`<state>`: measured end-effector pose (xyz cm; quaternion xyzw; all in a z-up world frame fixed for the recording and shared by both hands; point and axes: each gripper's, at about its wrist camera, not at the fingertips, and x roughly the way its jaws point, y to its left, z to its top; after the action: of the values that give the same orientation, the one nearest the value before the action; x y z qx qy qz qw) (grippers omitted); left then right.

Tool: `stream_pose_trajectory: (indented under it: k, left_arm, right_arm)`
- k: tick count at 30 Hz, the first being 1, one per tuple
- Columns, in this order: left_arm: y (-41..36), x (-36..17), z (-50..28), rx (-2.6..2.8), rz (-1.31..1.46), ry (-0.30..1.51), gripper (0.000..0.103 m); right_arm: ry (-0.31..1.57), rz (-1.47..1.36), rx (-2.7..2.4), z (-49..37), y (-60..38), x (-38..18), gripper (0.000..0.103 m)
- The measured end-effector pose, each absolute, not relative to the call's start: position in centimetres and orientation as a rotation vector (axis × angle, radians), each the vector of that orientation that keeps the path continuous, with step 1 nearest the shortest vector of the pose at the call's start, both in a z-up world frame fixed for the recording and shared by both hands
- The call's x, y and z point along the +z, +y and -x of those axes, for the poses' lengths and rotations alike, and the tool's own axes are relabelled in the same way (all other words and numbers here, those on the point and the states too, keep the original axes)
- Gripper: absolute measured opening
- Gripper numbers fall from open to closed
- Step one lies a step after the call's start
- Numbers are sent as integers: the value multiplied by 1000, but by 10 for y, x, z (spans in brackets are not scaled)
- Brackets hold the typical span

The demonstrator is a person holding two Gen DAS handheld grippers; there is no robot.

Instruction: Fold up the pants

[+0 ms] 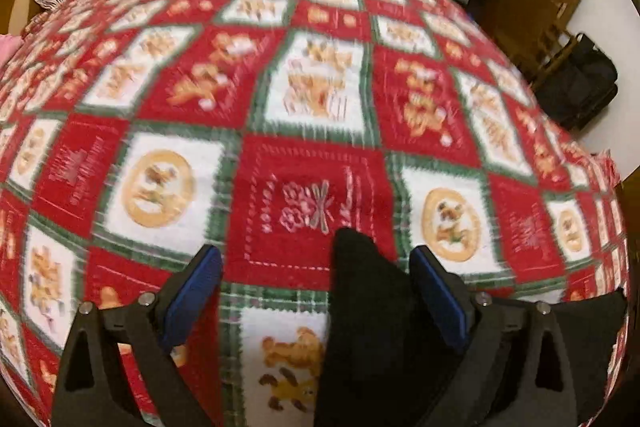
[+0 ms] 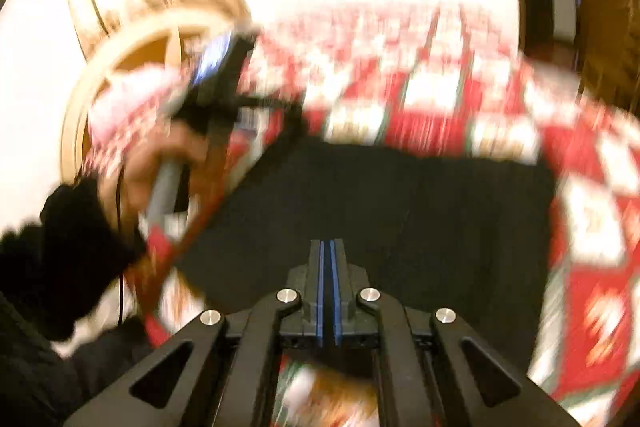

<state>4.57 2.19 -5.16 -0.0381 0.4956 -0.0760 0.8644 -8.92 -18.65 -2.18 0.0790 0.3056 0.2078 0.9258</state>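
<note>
A: Left wrist view first: what is the left gripper (image 1: 316, 291) doing?

B: Its blue-padded black fingers (image 1: 192, 301) stand wide apart above the red, white and green patchwork quilt with gingerbread figures (image 1: 312, 87). A pointed fold of the black fabric pants (image 1: 360, 315) rises between them, close against the right finger, but nothing is pinched.

A: And the right gripper (image 2: 329, 291)?

B: Its two blue pads are pressed together with only a thin line between. The frame is badly blurred, so I cannot tell whether cloth is caught in them.

A: Where do the pants lie?

B: From the right wrist they spread as a broad dark sheet (image 2: 400, 199) over the quilt (image 2: 440, 95), directly ahead of the closed fingers.

A: Any hand visible?

B: At the left of that view, the person's left hand (image 2: 160, 163), in a black sleeve (image 2: 68, 247), grips a grey handle, wrist tilted up toward the other gripper.
</note>
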Motion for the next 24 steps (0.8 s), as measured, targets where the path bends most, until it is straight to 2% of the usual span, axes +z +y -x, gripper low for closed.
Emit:
stream_pose_trajectory:
  k: [4, 8, 10, 14, 18, 21, 23, 24]
  left_arm:
    - [13, -27, -31, -148, 8, 947, 96]
    - [-14, -38, -27, -165, -99, 939, 96]
    - [-16, -55, -36, -99, -148, 960, 93]
    - [10, -79, -59, -25, -7, 1036, 96]
    - [8, -81, -63, 36, -46, 1012, 103]
    - [13, -78, -68, 23, -3, 1027, 103]
    - [17, -70, -66, -25, 31, 1046, 96]
    - [22, -65, -64, -50, 61, 1047, 96]
  right_arm:
    - [581, -80, 295, 51, -205, -8, 4]
    - [753, -55, 166, 7, -219, -50, 4]
    - [789, -105, 153, 9, -230, -64, 0]
    - [778, -196, 133, 24, -240, -69, 0]
    - [754, -181, 101, 28, -234, -70, 0]
    - [740, -214, 101, 34, -239, -70, 0]
    - [729, -220, 122, 34, -240, -66, 0]
    - [703, -244, 146, 40, -244, -60, 4]
